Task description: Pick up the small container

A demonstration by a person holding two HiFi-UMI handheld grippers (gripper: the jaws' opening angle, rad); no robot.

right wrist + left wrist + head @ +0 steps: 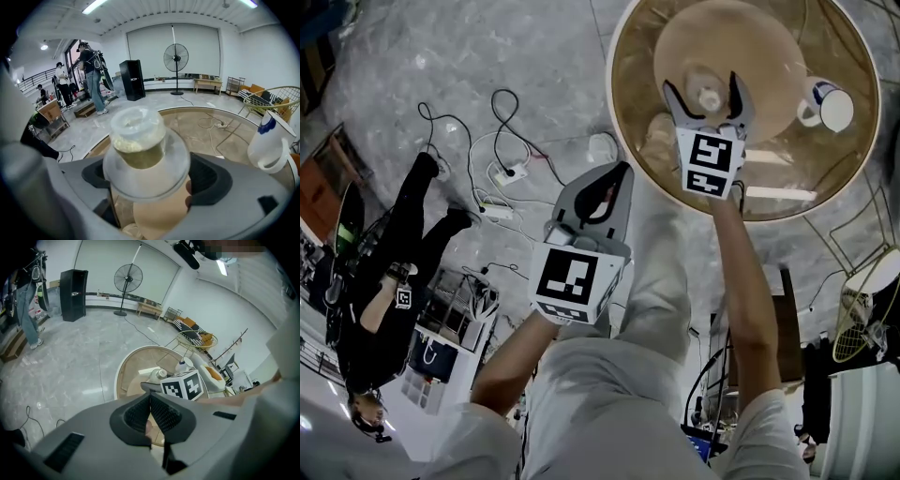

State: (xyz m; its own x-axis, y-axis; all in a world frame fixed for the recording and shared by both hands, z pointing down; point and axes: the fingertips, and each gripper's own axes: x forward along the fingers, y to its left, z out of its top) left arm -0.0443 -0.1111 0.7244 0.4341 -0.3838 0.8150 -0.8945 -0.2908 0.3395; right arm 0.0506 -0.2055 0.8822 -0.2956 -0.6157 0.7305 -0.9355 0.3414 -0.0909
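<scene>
Closest to the head camera, at 6 o'clock in its view, the left hand-held gripper (622, 174) is held over the floor, short of the table (617, 89). Its own view shows its jaws pressed together with nothing between them (150, 398).

From that gripper, the right hand-held gripper (704, 91) lies toward 1 o'clock, reaching in over the round glass-topped table. The small container (710, 97) sits squarely between its two jaws, which stand wide, one on either side of it. In the right gripper view, the small container (138, 140) fills the gap. It is a clear jar with pale yellowish contents, slightly tilted. Its broad lower rim spans from the left pad to the right pad, and the jaws bear on that rim at 9 and 3 o'clock. Whether its base touches the table (213, 126) cannot be told.

A white mug (829, 104) with a blue rim stands on the table at 3 o'clock from the small container, well apart from the jaws. The same mug (269, 143) shows at the right edge of the right gripper view.
</scene>
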